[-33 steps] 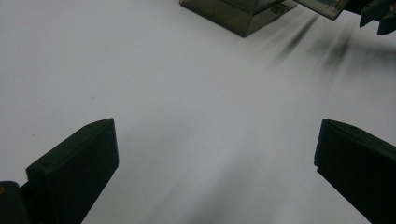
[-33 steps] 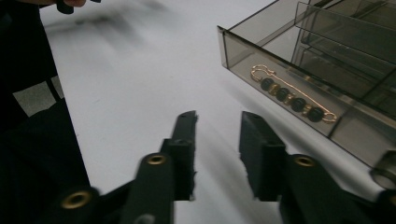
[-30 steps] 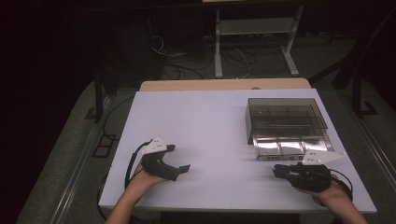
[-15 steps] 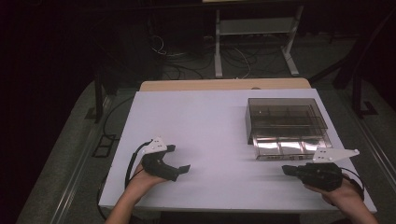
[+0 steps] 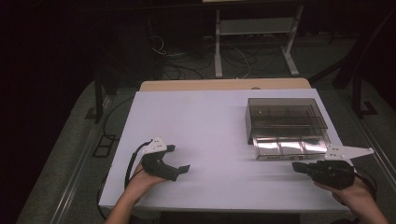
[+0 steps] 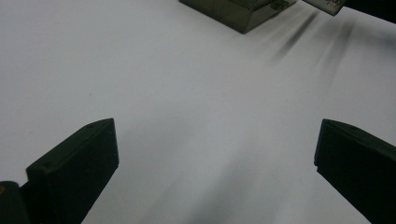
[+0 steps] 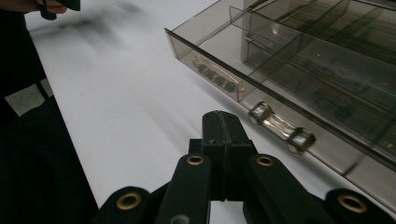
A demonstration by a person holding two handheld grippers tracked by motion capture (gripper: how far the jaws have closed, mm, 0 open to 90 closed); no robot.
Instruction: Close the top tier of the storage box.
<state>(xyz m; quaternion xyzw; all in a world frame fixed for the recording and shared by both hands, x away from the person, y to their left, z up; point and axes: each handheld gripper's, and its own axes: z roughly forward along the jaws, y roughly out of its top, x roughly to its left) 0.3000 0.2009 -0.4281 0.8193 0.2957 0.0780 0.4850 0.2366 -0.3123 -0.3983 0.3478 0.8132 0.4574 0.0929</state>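
A smoky clear plastic drawer box (image 5: 285, 114) stands at the table's right, with its drawer (image 5: 289, 147) pulled out toward me. My right gripper (image 5: 296, 165) is in front of the drawer's right end, apart from it, with its grey plate pointing right. In the right gripper view its jaws (image 7: 223, 122) are pressed together on nothing, just short of the drawer's clear handle (image 7: 278, 127). My left gripper (image 5: 180, 157) rests on the white table (image 5: 210, 121) at the near left. Its jaws (image 6: 215, 154) stand wide apart over bare tabletop.
The box's corner (image 6: 238, 11) shows far off in the left gripper view. A wooden strip (image 5: 224, 85) runs along the table's far edge. Beyond it are a metal stand (image 5: 254, 28) and cables on the dark floor. The table's near edge lies just under both hands.
My right gripper has moved to the right and slightly up, away from the front of the drawer. The left gripper has stayed where it was.
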